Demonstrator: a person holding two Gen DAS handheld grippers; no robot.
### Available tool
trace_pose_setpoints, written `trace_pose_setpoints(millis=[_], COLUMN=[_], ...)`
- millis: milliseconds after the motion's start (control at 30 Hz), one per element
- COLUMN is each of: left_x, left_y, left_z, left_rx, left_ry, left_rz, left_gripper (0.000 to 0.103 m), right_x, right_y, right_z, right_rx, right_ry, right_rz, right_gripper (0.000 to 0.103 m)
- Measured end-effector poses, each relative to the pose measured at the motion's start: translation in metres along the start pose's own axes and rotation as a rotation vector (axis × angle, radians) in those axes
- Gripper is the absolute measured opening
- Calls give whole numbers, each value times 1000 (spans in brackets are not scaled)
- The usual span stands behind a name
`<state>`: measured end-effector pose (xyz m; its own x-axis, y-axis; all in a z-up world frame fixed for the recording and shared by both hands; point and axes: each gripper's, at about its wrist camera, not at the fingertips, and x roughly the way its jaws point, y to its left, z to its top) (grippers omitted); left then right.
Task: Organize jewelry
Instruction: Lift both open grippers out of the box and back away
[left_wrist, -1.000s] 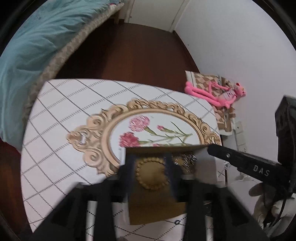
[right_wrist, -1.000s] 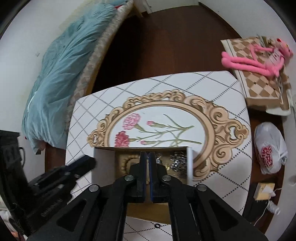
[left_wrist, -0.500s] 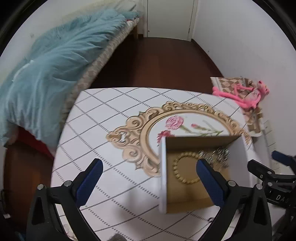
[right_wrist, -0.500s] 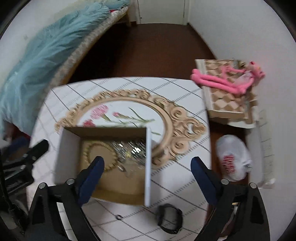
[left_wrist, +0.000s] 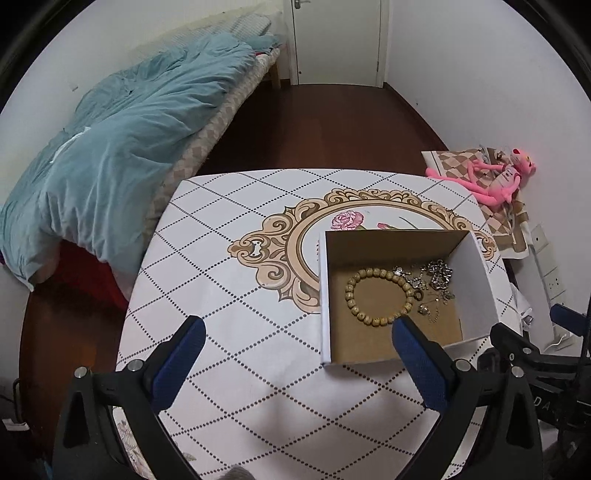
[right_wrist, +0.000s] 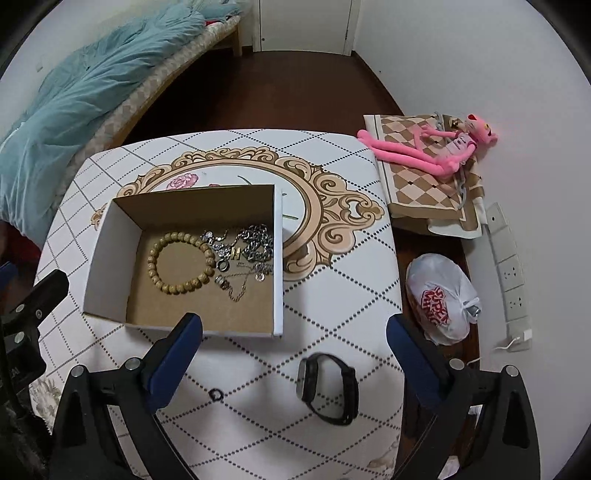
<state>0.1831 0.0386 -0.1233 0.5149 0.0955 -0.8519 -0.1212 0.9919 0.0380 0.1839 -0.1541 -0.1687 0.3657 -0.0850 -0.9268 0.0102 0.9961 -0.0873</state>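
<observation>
Black watch (right_wrist: 328, 387) & small ring (right_wrist: 215, 395) lie outside box (right_wrist: 279, 258); both tools spread, empty; ring could skid off desk (right_wrist: 332, 295).

Both my views are evenly lit, soft indoor light, no hard glare. Whites read clean on the tablecloth (left_wrist: 229, 295); the wood floor (left_wrist: 314, 125) goes dark at top center. Faint soft shadows sit under my fingers (left_wrist: 184, 354) at bottom left, also beside the box wall (right_wrist: 279, 258). Heavy fisheye bend: walls and bed curve twd the edges, corners vignette to black. Focus sharp at center, no motion blur now; slightly soft at rim.
</observation>
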Motion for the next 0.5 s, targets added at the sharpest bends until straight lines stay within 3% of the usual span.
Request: trace_pose_setpoints(millis=[500], left_x=[-94], left_y=[-1], left_z=[-22], left_rx=[-16], left_ry=[-151], left_rz=[-14], left_gripper=[103], right_x=[-117], right_y=[-11], right_z=[-32], right_rx=[36], right_ry=[-232], right_rz=[-16], right_gripper=[101])
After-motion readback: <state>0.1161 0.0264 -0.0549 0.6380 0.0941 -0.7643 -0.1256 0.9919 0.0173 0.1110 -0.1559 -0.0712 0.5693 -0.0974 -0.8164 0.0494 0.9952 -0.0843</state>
